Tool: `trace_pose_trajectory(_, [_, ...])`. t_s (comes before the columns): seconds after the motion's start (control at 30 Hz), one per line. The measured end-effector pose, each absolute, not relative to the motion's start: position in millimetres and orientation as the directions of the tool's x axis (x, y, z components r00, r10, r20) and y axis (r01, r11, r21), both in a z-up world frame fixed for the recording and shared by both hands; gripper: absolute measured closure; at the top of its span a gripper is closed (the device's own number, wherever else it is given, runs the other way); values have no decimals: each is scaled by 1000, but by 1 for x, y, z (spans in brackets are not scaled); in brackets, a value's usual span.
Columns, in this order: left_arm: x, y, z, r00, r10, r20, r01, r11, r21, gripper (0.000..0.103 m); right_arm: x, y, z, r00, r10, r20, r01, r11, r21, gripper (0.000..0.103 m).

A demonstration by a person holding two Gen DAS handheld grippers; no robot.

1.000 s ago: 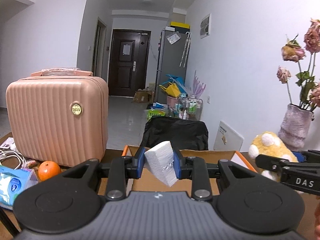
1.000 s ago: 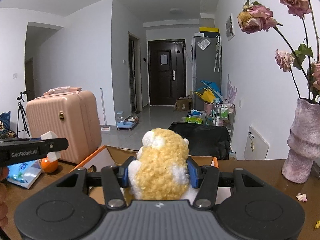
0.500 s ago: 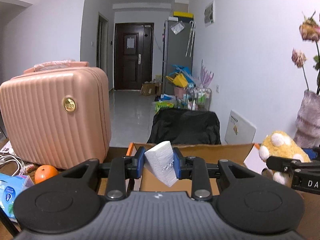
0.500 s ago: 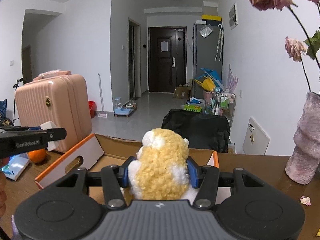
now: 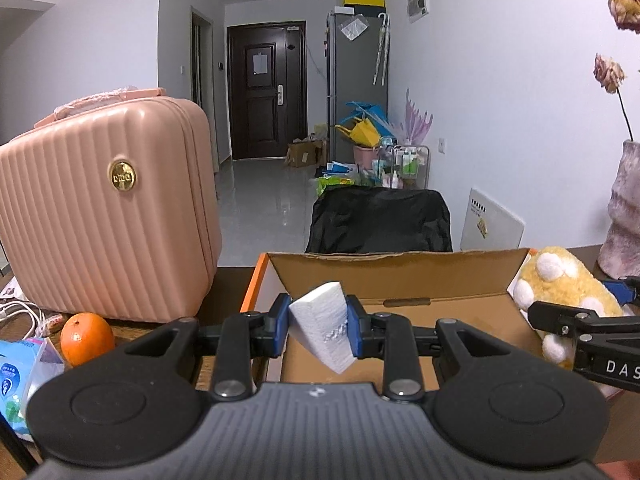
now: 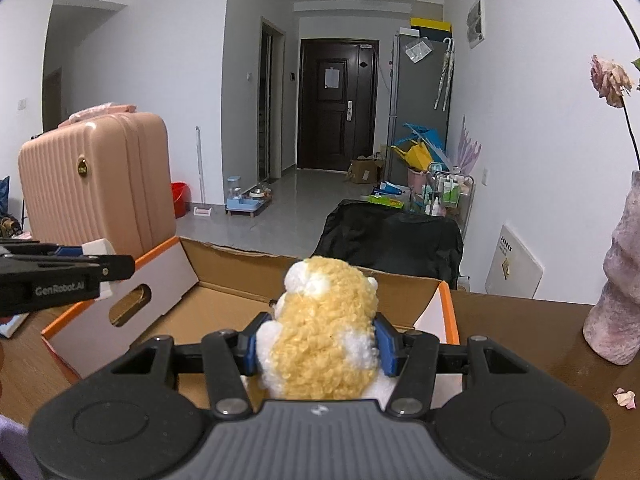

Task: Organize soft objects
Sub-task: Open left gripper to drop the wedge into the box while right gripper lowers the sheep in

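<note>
My left gripper (image 5: pixel 319 326) is shut on a white sponge wedge (image 5: pixel 324 326), held over the near left part of an open cardboard box (image 5: pixel 400 276) with orange edges. My right gripper (image 6: pixel 318 340) is shut on a yellow and white plush toy (image 6: pixel 324 344) above the box (image 6: pixel 224 300). In the left wrist view the plush (image 5: pixel 560 292) and the right gripper's arm show at the right, over the box's right side. In the right wrist view the left gripper (image 6: pixel 94 266) with the sponge (image 6: pixel 98 248) shows at the left, above the box's white flap.
A pink hard-shell case (image 5: pixel 104 216) stands left of the box, with an orange (image 5: pixel 87 338), a blue tissue pack (image 5: pixel 16 376) and white cables in front. A mauve vase (image 6: pixel 618 300) with dried roses stands at the right on the brown table (image 6: pixel 520 332). A black chair back (image 5: pixel 380 220) is behind the box.
Both grippers have moved forward and lower toward the box, each keeping its hold. The box now looks nearer and more of its inside shows.
</note>
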State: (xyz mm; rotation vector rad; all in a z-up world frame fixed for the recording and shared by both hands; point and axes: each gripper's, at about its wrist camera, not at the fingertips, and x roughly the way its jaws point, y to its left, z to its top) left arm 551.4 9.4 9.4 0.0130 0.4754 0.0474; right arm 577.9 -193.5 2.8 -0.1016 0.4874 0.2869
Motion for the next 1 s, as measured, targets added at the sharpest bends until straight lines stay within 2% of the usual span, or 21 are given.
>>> trace_pose_trajectory(0.17, [552,9,8,884,55,-465,-48,999,25,71,581,-190,0,837,245,-489,-300,953,-36,48])
trace_pose_trajectory(0.23, [552,9,9,882,53,-467,-49,999,21,59,582,-190,-1,834,242,-496,-298,954,-36,44])
trace_pose_trajectory(0.3, [550,10,11,887,54,-458,-54,998,13,28,584,-190,-2,830,238,-505,-292,956,-30,27])
trace_pose_trajectory(0.33, [549,9,11,891,71,-448,-68,997,24,21,584,-191,-2,828,236,-508,-288,957,-25,15])
trace_pose_trajectory(0.37, [547,8,12,896,87,-436,-80,996,33,13,585,-192,-2,830,231,-508,-281,960,-22,9])
trace_pose_trajectory(0.47, [544,9,15,903,97,-418,-94,995,27,0,585,-196,1,842,207,-498,-249,968,-19,0])
trace_pose_trajectory(1.0, [531,25,31,906,110,-410,-129,991,-20,0,575,-204,11,857,169,-487,-210,977,-30,0])
